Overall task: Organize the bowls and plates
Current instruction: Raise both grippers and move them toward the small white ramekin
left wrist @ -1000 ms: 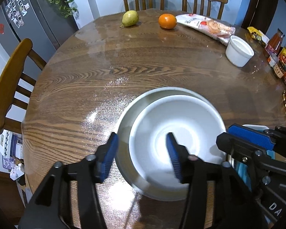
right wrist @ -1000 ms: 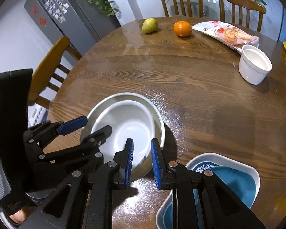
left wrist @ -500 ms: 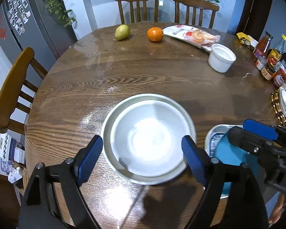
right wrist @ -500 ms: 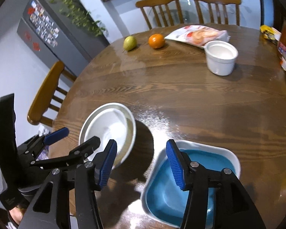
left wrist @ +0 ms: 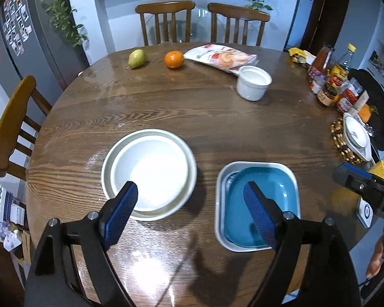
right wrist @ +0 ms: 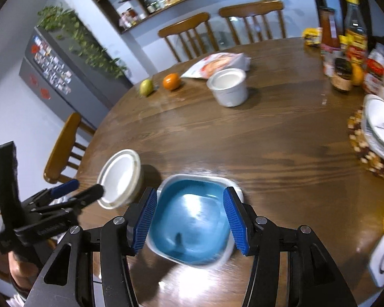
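Note:
A white bowl sits nested in a larger white plate on the round wooden table; the bowl also shows in the right wrist view. To its right a blue square dish sits in a white square dish; the blue dish also shows in the right wrist view. My left gripper is open and empty, raised above the table between the two stacks. My right gripper is open and empty, above the blue dish.
A white ramekin, an orange, a pear and a snack bag lie at the far side. Sauce bottles and a plate on a beaded mat stand at the right edge. Chairs surround the table.
Both grippers opened wide and pulled back and up from the white bowl. The right gripper swung right over the blue dish.

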